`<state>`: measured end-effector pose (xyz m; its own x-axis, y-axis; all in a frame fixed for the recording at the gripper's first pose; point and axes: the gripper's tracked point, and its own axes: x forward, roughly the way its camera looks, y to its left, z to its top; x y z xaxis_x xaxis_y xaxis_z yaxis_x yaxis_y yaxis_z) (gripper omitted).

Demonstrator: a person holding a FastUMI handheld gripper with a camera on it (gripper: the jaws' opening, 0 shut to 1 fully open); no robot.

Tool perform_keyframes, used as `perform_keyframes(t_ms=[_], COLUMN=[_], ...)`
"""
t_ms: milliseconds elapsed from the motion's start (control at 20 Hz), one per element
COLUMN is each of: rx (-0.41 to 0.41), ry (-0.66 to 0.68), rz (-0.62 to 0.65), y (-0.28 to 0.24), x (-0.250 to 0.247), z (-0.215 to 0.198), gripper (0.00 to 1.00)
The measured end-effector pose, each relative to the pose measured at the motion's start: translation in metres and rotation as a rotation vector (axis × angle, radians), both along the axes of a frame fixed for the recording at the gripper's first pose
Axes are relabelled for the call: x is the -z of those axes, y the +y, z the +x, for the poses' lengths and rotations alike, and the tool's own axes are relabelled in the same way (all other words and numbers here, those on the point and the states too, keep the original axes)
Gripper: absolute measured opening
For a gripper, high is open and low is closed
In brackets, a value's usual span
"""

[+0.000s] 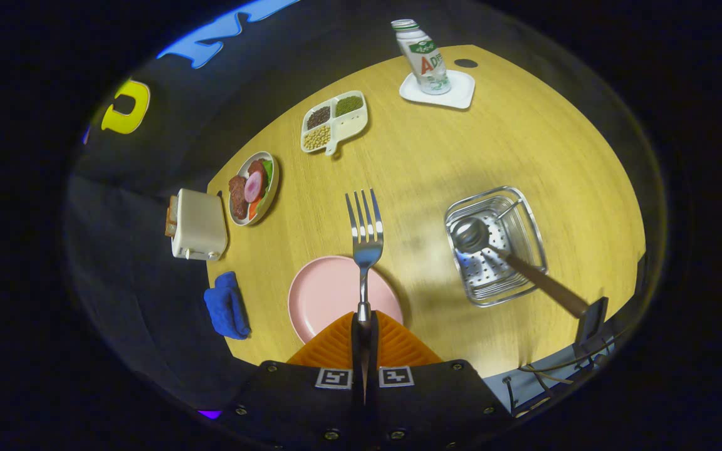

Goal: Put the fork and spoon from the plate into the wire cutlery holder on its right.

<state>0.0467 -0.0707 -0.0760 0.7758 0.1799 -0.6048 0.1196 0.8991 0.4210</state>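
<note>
The claw sits low in the middle of the frame. Its two orange fingers pinch the fork by its handle, and the prongs point up over the table. Under the fork is the pink plate, just ahead of the fingers. To the right stands the wire holder with the spoon inside, its handle leaning out toward the lower right. A blue cloth lies left of the plate. A toaster sits above the cloth. A bottle stands at the top.
</note>
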Motion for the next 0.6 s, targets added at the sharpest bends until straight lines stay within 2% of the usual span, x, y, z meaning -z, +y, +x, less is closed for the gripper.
perform_keyframes(t_ms=[300, 600], rx=[0.042, 0.009], ry=[0.051, 0.136], rz=[-0.031, -0.031], y=[-0.056, -0.065], x=[-0.009, 0.003], z=[-0.022, -0.037], gripper=[0.01, 0.01])
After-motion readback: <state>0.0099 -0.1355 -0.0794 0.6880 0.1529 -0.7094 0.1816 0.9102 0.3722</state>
